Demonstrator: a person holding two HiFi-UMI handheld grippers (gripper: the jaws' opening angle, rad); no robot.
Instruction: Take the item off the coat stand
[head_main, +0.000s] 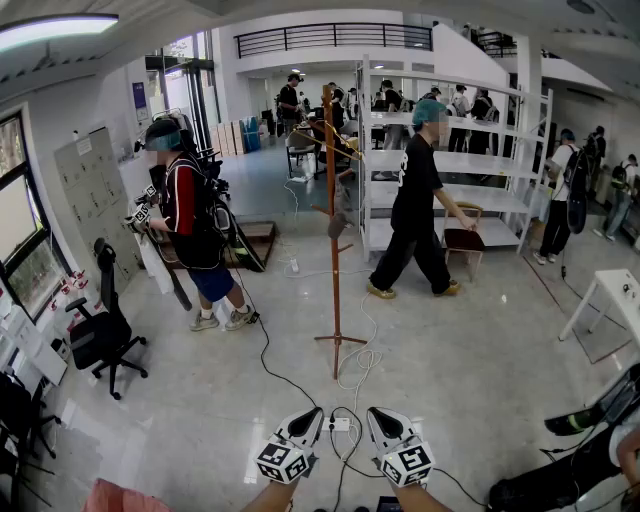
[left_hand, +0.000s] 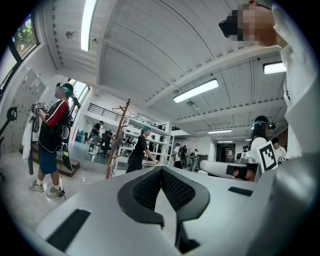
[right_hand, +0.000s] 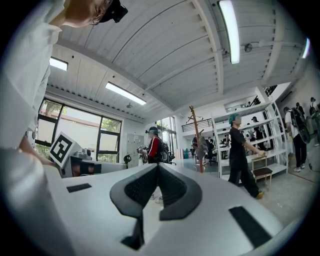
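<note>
Item (head_main: 337, 223) on coat stand (head_main: 332, 290), distant, indistinct

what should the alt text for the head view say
A wooden coat stand rises mid-floor in a busy workshop, with a small grey item hanging partway up it. At the bottom edge, the left gripper and right gripper sit side by side, both shut and empty, well short of it. A person in black strides past white shelving.

Hand-held gripper (right_hand: 157, 169) jaws closed together, empty, coat stand (right_hand: 195, 135) well beyond, grey item (right_hand: 202, 146) hanging on it
</note>
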